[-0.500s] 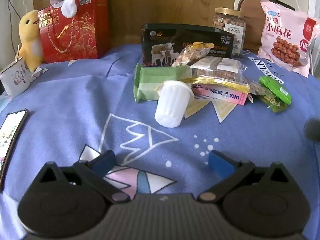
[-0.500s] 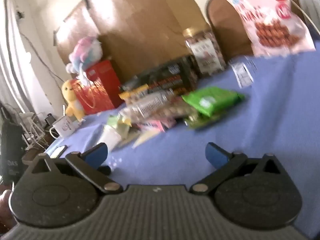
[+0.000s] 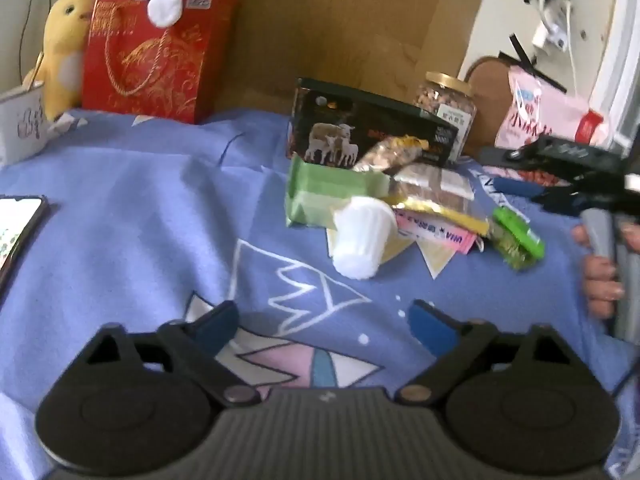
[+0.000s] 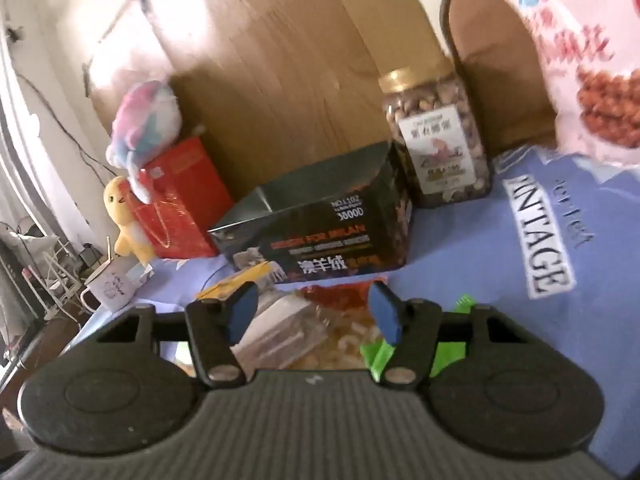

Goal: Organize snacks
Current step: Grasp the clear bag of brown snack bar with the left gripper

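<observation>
A pile of snacks lies mid-table on the blue cloth: a green wafer pack [image 3: 320, 196], a white ribbed cup [image 3: 360, 240], a clear bag of nut bars [image 3: 436, 184], a pink flat pack [image 3: 436, 232] and a small green packet [image 3: 516, 236]. Behind stand a black sheep-print box [image 3: 360, 132], a nut jar [image 3: 448, 104] and a pink snack bag [image 3: 548, 116]. My left gripper [image 3: 320, 322] is open and empty, short of the cup. My right gripper [image 4: 312, 312] is open over the clear bag [image 4: 304, 320], beside the green packet [image 4: 452, 344]; it shows at the right of the left wrist view [image 3: 520, 192].
A red gift bag [image 3: 156, 56] with plush toys, a yellow duck toy [image 3: 64, 48] and a white mug [image 3: 20, 124] stand at the back left. A phone [image 3: 16, 228] lies at the left edge. A wooden board [image 3: 360, 20] backs the table.
My right gripper has moved forward and in over the snack pile, now entering the left wrist view. The left gripper has shifted slightly; it stays open.
</observation>
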